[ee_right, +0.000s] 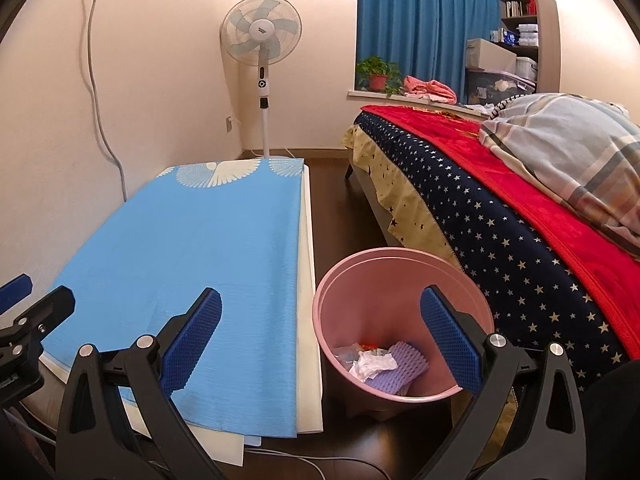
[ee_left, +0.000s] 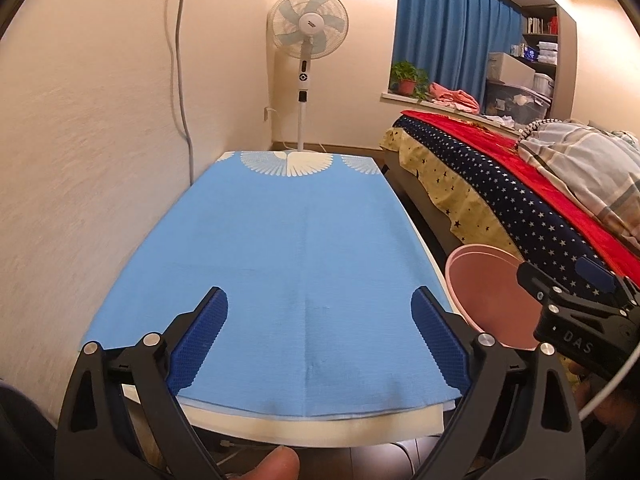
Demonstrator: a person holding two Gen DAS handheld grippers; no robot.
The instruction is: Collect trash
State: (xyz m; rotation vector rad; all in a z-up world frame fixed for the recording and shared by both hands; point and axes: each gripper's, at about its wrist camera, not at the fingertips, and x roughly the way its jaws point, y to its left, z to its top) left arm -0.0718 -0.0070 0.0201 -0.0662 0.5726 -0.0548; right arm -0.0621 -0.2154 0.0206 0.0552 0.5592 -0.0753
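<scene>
A pink trash bin (ee_right: pixel 400 272) stands on the dark floor between the table and the bed; it also shows in the left wrist view (ee_left: pixel 480 280). Inside lie crumpled white paper (ee_right: pixel 372 364), a purple foam net (ee_right: pixel 404 368) and other scraps. My right gripper (ee_right: pixel 320 300) is open and empty, above the bin's near left rim and the table's right edge. My left gripper (ee_left: pixel 320 300) is open and empty over the near end of the blue tablecloth (ee_left: pixel 288 248). The right gripper shows at the right of the left wrist view (ee_left: pixel 576 300).
The table with the blue cloth (ee_right: pixel 192 248) stands against the left wall. A bed (ee_right: pixel 500 216) with star-patterned cover and red blanket is on the right. A standing fan (ee_right: pixel 262 60) is in the far corner. Cables lie on the floor (ee_right: pixel 320 460).
</scene>
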